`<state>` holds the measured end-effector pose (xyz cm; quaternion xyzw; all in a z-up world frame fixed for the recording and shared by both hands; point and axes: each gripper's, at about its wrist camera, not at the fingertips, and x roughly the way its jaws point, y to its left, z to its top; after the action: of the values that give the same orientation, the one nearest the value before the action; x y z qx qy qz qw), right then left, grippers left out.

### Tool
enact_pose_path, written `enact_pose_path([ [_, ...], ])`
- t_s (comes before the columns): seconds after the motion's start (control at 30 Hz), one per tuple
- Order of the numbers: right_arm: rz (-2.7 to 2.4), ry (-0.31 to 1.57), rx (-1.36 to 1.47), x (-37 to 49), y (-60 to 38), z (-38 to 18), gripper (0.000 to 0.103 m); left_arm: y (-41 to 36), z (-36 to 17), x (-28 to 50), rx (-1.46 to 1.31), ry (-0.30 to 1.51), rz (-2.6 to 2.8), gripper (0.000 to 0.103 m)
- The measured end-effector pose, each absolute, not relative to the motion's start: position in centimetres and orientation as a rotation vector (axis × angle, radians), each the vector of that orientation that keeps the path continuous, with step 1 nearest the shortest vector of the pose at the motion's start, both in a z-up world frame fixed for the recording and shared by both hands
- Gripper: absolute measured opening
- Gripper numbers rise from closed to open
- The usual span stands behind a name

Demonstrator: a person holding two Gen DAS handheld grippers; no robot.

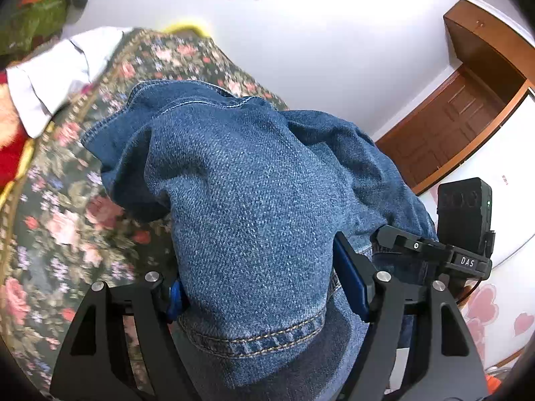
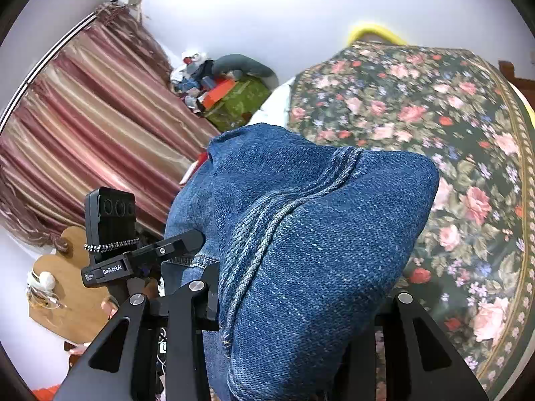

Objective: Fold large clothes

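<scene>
White walls and a flower-patterned bed (image 1: 67,220) frame both views, and the denim garment (image 1: 254,200) fills the near foreground of each. Nearest the left hand-held gripper (image 1: 264,297), its two blue-padded fingers (image 1: 351,280) sit closed in on a thick bunch of denim just above a stitched hem, apparently to hold that edge up off the bed. The right hand-held gripper (image 2: 301,304) likewise has a seamed fold of the garment (image 2: 301,227) heaped between its black fingers, though the cloth hides the tips, so the grip is judged, not seen. Beyond the left gripper the denim hangs rumpled, with a white cloth (image 1: 57,77) farther off. Ahead of the right gripper lies open bedspread (image 2: 434,117), room enough to spread the garment; curtains (image 2: 83,127) hang off to its left.
</scene>
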<state>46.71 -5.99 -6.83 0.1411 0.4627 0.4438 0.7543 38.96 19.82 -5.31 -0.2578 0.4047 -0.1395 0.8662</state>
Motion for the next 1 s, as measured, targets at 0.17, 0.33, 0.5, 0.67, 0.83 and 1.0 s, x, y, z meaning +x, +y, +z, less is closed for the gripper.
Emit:
enact_pose_path([
  [0.17, 0.987, 1.055, 0.270, 46.0, -1.6, -7.8, 0.036, 23.3, -6.3, 36.5, -0.569, 0.865, -0.240, 0.074],
  [0.33, 1.001, 1.132, 0.223, 45.8, 3.5, -11.0, 0.036, 27.9, -10.3, 35.2, -0.629, 0.908, -0.180, 0.074],
  [0.5, 1.000, 1.216, 0.179, 46.3, 8.3, -15.5, 0.036, 31.5, -14.5, 34.6, -0.661, 0.954, -0.114, 0.074],
  [0.67, 0.963, 1.291, 0.121, 47.5, 11.7, -19.9, 0.035, 33.8, -17.6, 34.4, -0.617, 0.982, -0.063, 0.074],
  [0.83, 0.940, 1.279, 0.102, 48.5, 13.0, -21.9, 0.035, 34.7, -19.0, 34.9, -0.591, 0.960, -0.052, 0.074],
  [1.0, 0.896, 1.245, 0.025, 48.9, 14.1, -23.1, 0.036, 34.7, -20.5, 35.4, -0.580, 0.953, -0.031, 0.078],
])
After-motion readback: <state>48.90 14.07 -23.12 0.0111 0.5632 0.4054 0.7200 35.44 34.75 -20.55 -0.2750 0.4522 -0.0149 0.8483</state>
